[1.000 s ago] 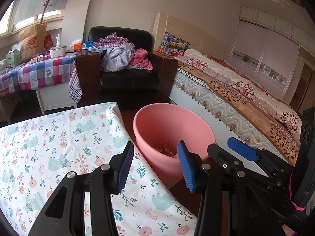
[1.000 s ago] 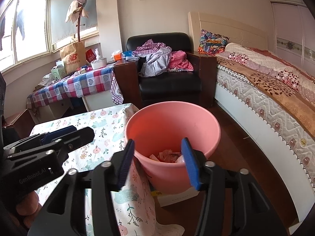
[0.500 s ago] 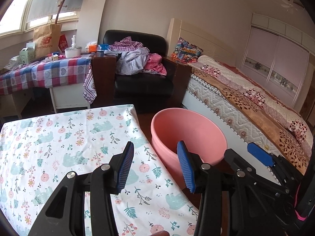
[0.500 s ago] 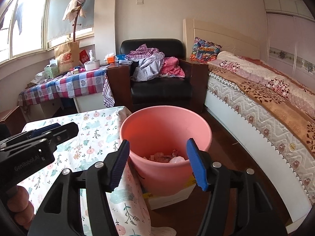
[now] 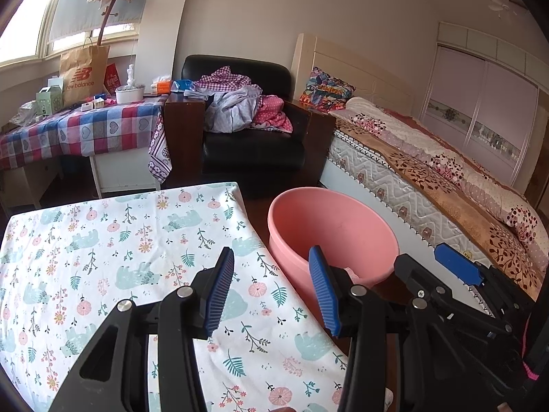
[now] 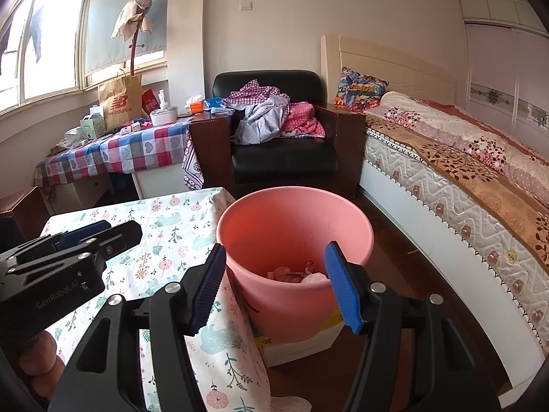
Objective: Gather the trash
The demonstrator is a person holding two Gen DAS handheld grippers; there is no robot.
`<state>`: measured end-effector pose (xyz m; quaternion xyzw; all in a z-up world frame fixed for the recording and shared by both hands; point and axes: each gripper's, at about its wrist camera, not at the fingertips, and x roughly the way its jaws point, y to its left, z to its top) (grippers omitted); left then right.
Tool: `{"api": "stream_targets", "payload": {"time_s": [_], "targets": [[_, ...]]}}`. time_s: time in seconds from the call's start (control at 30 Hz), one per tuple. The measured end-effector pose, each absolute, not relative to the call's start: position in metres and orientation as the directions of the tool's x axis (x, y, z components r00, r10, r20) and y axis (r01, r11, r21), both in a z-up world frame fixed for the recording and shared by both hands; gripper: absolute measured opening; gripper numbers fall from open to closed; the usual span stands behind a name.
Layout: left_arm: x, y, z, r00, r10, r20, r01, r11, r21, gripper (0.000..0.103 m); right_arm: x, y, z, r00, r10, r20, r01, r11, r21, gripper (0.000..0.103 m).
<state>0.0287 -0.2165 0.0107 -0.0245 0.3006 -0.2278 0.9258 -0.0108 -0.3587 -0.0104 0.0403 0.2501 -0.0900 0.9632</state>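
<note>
Left gripper (image 5: 271, 288) held over the near edge of a table under a floral tablecloth (image 5: 103, 257), blue pads spread apart, nothing between them. Right gripper (image 6: 274, 288) poised in front of the pink bucket (image 6: 295, 226), jaws spread and empty, having just been opening.

Crumpled trash (image 6: 298, 274) lying at the bottom of the pink bucket, pale and pinkish scraps piled together. Bucket standing on a white box (image 6: 302, 346) on the dark wooden floor, just beside the hanging edge of the tablecloth, touching or nearly touching it; cannot tell which. Cloth top bare of loose litter in both views.

Beyond the bucket, a black leather armchair (image 6: 281, 158) heaped with clothes (image 6: 271, 116). To its left, a low table under a checked cloth (image 6: 137, 151), crowded with a brown paper bag (image 6: 120, 103), small boxes and a white tub. To the right, a bed (image 6: 463, 171) with a patterned quilt running close along the bucket's side, leaving a narrow strip of floor. Wardrobe doors (image 5: 487, 103) behind the bed. In the right wrist view, fingers (image 6: 37, 357) of the person's left hand wrapped on the left gripper's handle at lower left.
</note>
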Motion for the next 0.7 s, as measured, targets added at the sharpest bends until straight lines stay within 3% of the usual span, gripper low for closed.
{"api": "stream_targets", "payload": {"time_s": [0.7], "targets": [[0.0273,-0.2145,0.0080,0.711,-0.441,-0.547,0.409,0.893,-0.187,0.045,-0.0135,-0.3581,-0.0057,0.862,-0.164,-0.480,0.206,0.978,0.036,0.060]]}}
